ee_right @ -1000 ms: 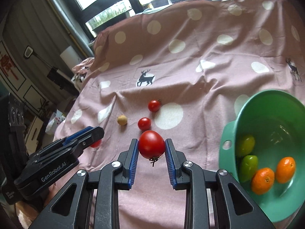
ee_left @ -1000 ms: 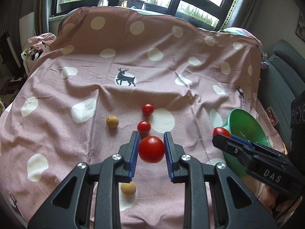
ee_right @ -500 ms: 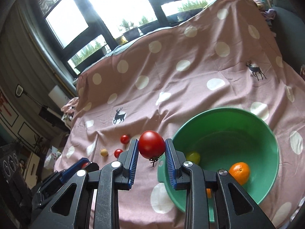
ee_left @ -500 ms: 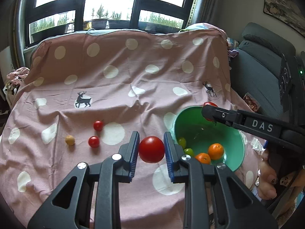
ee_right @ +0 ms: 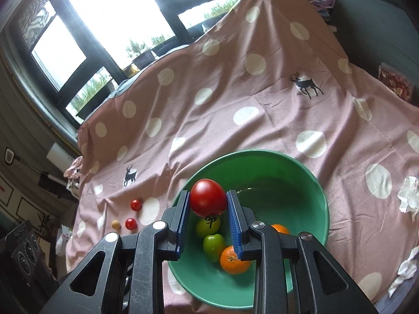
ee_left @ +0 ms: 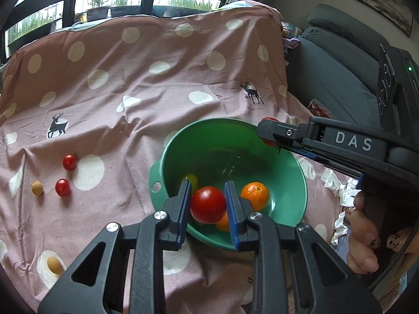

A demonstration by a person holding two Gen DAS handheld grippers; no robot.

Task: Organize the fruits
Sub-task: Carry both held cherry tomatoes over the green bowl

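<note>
My left gripper (ee_left: 207,204) is shut on a red tomato (ee_left: 208,204), held above the near rim of a green bowl (ee_left: 298,180). Over the same bowl (ee_right: 316,188), my right gripper (ee_right: 208,204) is shut on another red tomato (ee_right: 208,201) with a dark stem. In the left wrist view the right gripper (ee_left: 272,134) reaches over the bowl's far right rim. Inside lie two oranges (ee_right: 233,259), two green fruits (ee_right: 213,244) and a yellow one (ee_left: 192,179). On the pink spotted cloth (ee_left: 117,83) to the left lie two cherry tomatoes (ee_left: 69,162) and two small tan fruits (ee_left: 37,188).
A grey sofa (ee_left: 340,62) stands to the right of the cloth. Crumpled white paper (ee_right: 408,195) lies on the cloth right of the bowl. A person's hand (ee_left: 364,238) holds the right gripper. Windows run along the far edge behind the cloth.
Both grippers have swung right from the loose fruits to above the green bowl, each still carrying its tomato. The bowl now sits directly under the fingers in both views.
</note>
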